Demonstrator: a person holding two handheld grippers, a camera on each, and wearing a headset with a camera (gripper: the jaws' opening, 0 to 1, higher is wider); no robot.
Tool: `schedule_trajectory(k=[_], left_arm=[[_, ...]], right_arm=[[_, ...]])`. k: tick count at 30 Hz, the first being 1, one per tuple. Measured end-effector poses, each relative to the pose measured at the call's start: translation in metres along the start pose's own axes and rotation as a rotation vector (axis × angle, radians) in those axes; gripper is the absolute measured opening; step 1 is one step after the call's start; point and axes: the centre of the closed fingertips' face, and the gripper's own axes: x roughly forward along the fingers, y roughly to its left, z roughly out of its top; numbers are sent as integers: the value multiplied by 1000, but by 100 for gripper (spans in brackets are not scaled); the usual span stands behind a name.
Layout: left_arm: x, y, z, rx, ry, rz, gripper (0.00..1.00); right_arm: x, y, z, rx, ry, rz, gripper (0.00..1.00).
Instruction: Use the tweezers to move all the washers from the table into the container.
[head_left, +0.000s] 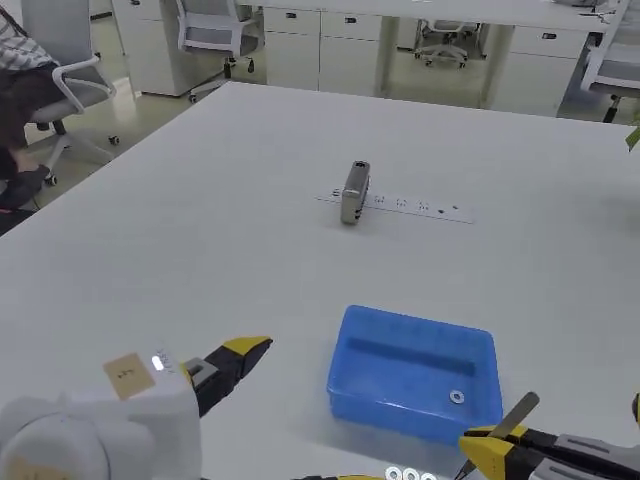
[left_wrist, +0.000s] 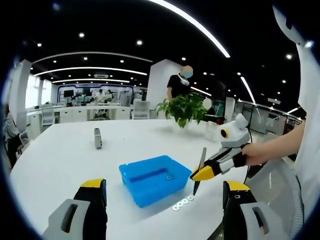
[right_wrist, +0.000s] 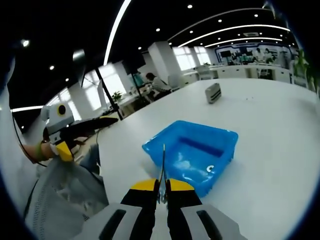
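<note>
At the near left of the white table (head_left: 200, 220), the left gripper (left_wrist: 163, 186) hovered with its jaws spread wide and nothing between them. It looked idle, probably parked clear of the work. Just to its right sat the blue container (head_left: 400, 408), with one washer (head_left: 457, 397) lying inside. A short row of washers (left_wrist: 183, 202) lay on the table just beside the container's near wall, handy for short carries. Farther right, the right gripper (right_wrist: 162, 187) had its jaws pinched tight on the tweezers (right_wrist: 163, 160) — their tips angled down close over that row, the person's hand (left_wrist: 256, 152) reaching in low behind, seemingly poised for the next pick.
</note>
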Motion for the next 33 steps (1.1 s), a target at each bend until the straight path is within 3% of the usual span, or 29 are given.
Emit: schedule_trajectory(k=[12,15,18,21,25,33], left_arm=[[0,-1,1,-1,-5,-3,99],[0,-1,1,3,-2,-5,99],[1,-2,0,7,0,-8,99],[1,-2,0,12,3,-8,99],[1,-2,-2,16,8,-10,99],[2,-3,-3,18,14,-16,99]], right_arm=[[8,-5,-14,-40,33,-32,4],[9,-1,-15,-65,35,-31,4],[9,3,-16,-156,53,-26,4],[9,6,-16,-201,61,-28,4],[8,5,-11,-199,38,-36,4],[9,6,-18,-246,69,-37,4]])
